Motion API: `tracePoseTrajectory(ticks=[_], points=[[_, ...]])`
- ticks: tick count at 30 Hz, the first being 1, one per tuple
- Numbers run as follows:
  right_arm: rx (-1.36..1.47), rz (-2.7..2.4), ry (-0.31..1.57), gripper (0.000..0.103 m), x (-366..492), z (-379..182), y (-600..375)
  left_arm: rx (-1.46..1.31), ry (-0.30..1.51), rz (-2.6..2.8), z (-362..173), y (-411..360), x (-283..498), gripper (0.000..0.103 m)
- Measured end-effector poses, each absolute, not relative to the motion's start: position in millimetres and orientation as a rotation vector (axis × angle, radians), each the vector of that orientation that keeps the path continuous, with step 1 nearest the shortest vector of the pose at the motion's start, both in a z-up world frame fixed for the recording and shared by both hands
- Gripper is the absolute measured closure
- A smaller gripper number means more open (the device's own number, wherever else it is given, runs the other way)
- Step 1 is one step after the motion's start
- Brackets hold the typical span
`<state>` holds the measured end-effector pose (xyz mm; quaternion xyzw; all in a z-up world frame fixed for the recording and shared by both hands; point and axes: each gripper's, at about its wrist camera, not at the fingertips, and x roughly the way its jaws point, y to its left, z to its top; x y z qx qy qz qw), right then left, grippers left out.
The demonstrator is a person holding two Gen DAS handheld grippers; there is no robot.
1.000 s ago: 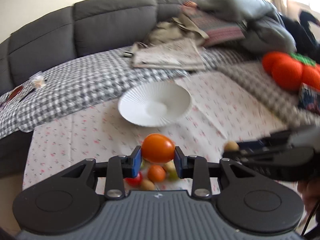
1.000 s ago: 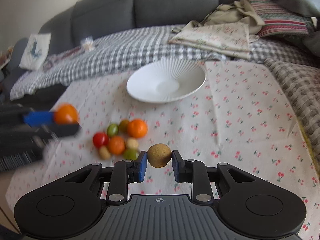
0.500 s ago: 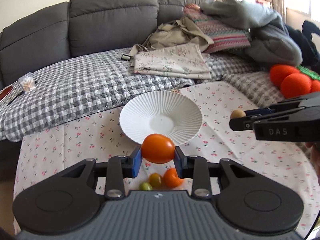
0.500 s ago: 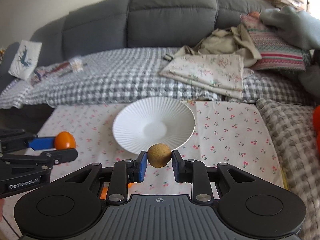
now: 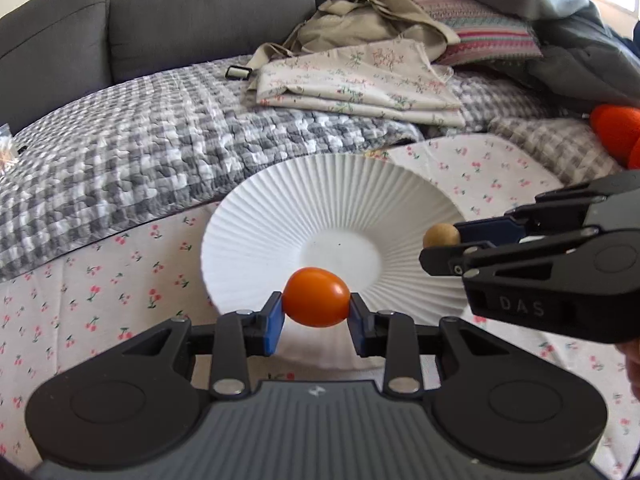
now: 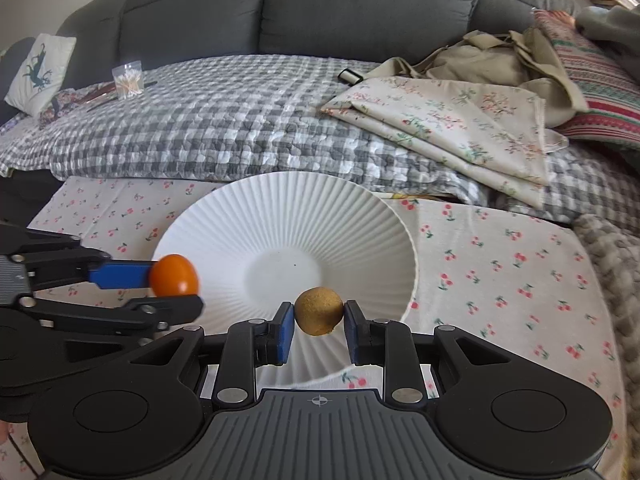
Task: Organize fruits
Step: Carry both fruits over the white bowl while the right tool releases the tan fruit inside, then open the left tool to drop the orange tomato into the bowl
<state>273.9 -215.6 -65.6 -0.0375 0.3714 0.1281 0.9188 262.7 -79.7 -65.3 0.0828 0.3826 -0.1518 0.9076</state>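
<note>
Both grippers moved over plate [image 5: 400, 200]; tomato [image 5: 316, 297] crosswise.

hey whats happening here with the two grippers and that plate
A person is sorting small fruits with a handheld gripper in each hand. The left gripper is shut on an orange tomato-like fruit, and the right gripper is shut on a small brown round fruit. Both are held over the near side of the ribbed white plate, which has no fruit in it yet. Nothing is released so far.
</note>
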Motion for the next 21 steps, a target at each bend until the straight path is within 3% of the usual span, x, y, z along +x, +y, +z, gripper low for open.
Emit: tracePoseTrajectory(ticks=[17,18,21], points=[[-0.050,0.257,0.770,0.074,287.8,-86.9,-216.6,0.229,0.783,-0.319,-84.1,-96.7,268.4,0.067],[-0.032,0.256,0.774,0.073,287.2,-85.8,-218.6,0.224,0.785,-0.320,-82.7,-94.6,268.2,0.067],[0.034,0.249,0.775,0.057,282.8,-79.3,-227.7,0.207,0.785,-0.311,-76.8,-87.1,267.0,0.061]])
